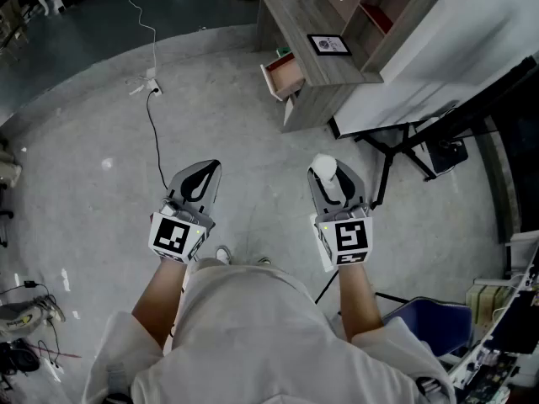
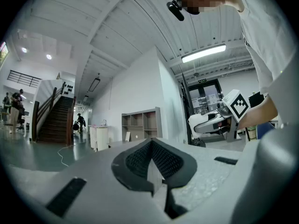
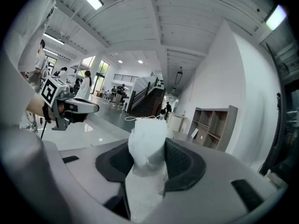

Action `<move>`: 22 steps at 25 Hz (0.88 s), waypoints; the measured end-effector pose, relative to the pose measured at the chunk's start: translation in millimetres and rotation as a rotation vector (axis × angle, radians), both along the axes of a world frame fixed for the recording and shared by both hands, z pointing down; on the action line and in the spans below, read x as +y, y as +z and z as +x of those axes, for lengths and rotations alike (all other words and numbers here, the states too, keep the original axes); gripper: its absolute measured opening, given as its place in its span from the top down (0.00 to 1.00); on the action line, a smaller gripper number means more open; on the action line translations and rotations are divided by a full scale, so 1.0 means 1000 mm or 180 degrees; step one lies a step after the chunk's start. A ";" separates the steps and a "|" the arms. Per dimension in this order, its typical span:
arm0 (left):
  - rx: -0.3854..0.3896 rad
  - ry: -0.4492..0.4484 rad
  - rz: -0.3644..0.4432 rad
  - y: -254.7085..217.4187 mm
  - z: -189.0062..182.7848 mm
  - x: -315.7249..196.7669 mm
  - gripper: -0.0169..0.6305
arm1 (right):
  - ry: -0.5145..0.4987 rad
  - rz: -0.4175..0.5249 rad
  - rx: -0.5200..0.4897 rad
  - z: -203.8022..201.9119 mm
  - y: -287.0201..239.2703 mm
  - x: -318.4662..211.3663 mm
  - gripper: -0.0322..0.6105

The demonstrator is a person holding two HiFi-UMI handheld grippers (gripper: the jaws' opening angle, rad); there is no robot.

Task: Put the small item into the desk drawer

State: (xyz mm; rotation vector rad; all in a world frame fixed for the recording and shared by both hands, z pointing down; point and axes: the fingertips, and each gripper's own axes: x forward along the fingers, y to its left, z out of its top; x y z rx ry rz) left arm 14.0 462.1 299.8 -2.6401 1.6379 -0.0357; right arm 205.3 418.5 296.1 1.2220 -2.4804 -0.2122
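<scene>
In the head view I stand on a grey floor, some way back from a grey desk. Its drawer is pulled open on the left side, pink inside. My right gripper is shut on a small white crumpled item. In the right gripper view that item stands up between the dark pads. My left gripper is shut and holds nothing. In the left gripper view its pads meet, and the desk's shelf unit shows far ahead.
A framed picture lies on the desktop below a shelf unit. A black cable with a plug strip trails over the floor at the left. A black stand and a blue chair are at the right.
</scene>
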 end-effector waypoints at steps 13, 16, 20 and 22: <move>0.0118 0.0112 -0.0124 0.018 -0.040 -0.030 0.96 | 0.0137 -0.0141 -0.0220 -0.036 0.010 -0.025 0.68; 0.0163 0.0164 -0.0160 0.026 -0.054 -0.034 0.96 | 0.0228 -0.0143 -0.0196 -0.045 0.013 -0.027 0.68; 0.0217 0.0204 -0.0226 0.037 -0.066 -0.049 0.96 | 0.0311 -0.0173 -0.0239 -0.050 0.017 -0.036 0.68; 0.0267 0.0206 -0.0272 0.041 -0.065 -0.061 0.96 | 0.0341 -0.0221 -0.0241 -0.047 0.023 -0.046 0.68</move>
